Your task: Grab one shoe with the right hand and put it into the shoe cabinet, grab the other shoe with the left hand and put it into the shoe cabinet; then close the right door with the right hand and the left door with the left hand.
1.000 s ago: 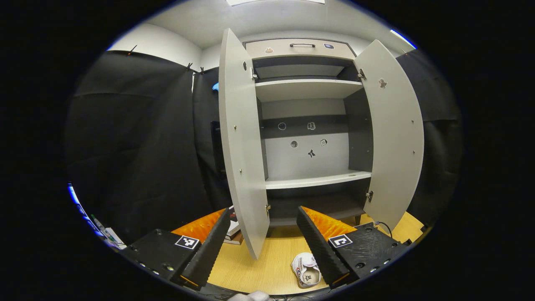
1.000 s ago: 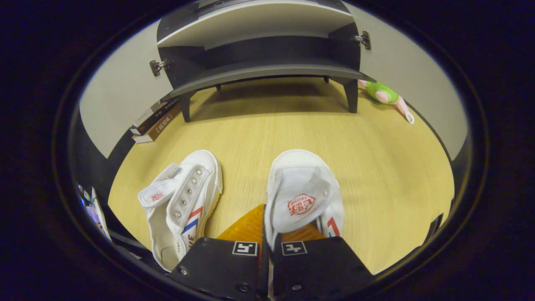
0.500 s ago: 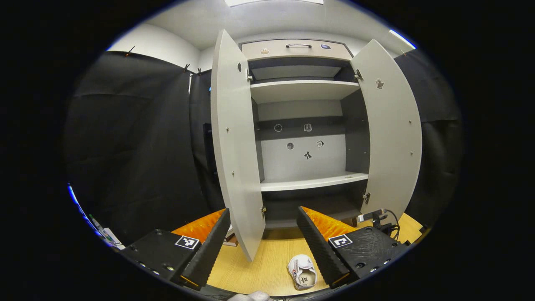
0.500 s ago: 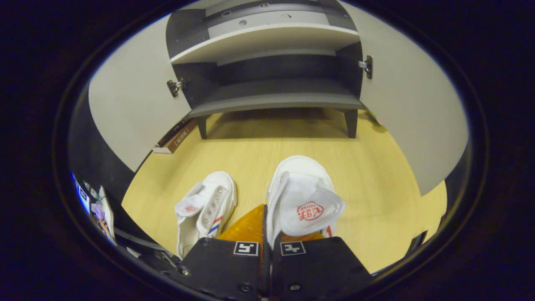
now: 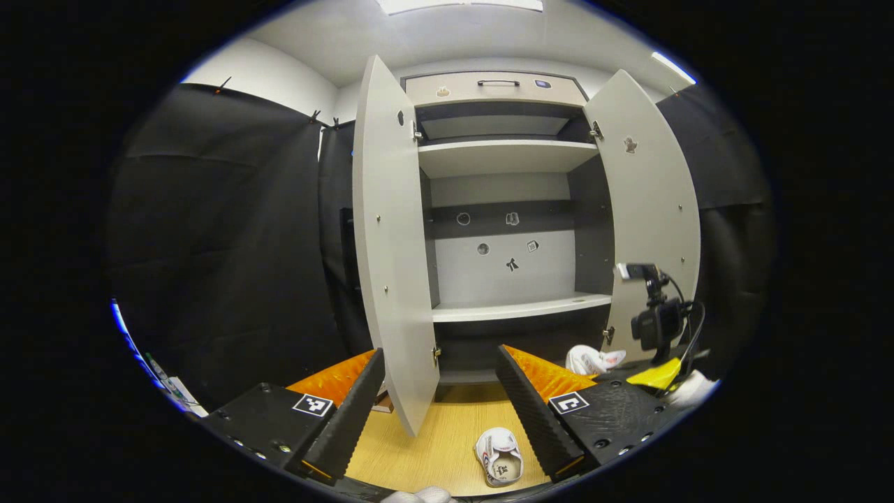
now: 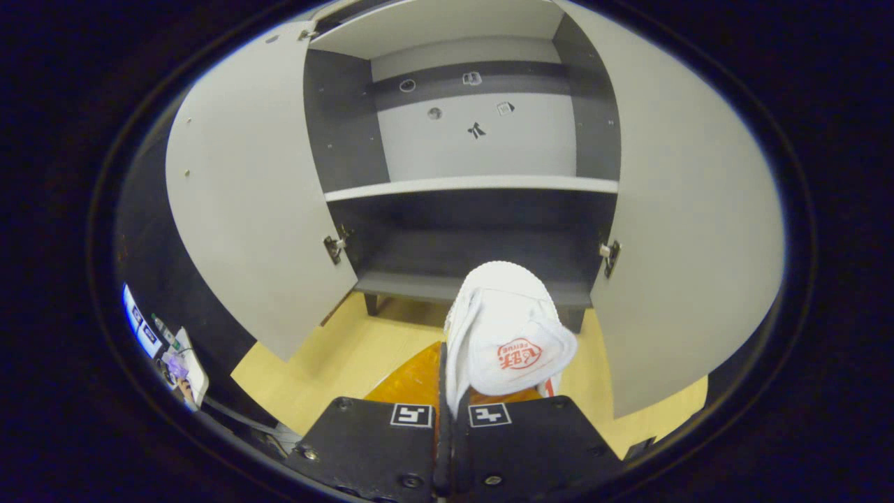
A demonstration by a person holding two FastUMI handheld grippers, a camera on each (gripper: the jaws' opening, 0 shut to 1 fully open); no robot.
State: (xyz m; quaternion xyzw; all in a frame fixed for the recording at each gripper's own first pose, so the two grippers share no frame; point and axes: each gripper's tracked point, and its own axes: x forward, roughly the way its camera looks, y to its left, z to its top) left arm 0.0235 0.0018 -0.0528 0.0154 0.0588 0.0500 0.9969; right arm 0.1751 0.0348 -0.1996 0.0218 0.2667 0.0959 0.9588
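The shoe cabinet (image 5: 513, 307) stands with both doors swung wide, its shelves bare. My left gripper (image 5: 440, 355) hangs open in front of it, holding nothing. One white shoe (image 5: 499, 457) lies on the wooden floor just below its right finger. In the left gripper view the right gripper (image 5: 646, 377) comes in from the right, carrying the other white shoe (image 5: 592, 360). My right gripper (image 6: 444, 360) is shut on the heel side of that shoe (image 6: 506, 335), held in the air, toe pointing at the cabinet's dark bottom shelf (image 6: 419, 285).
The left door (image 6: 258, 181) and right door (image 6: 688, 209) flank the opening on both sides. Light wooden floor (image 6: 328, 363) lies below. Small clutter (image 6: 171, 353) sits at the left edge, and books (image 5: 383, 403) lie behind the left door.
My right gripper has lifted its shoe off the floor and tilted up toward the cabinet; the second shoe has left its view. The left gripper has barely moved.
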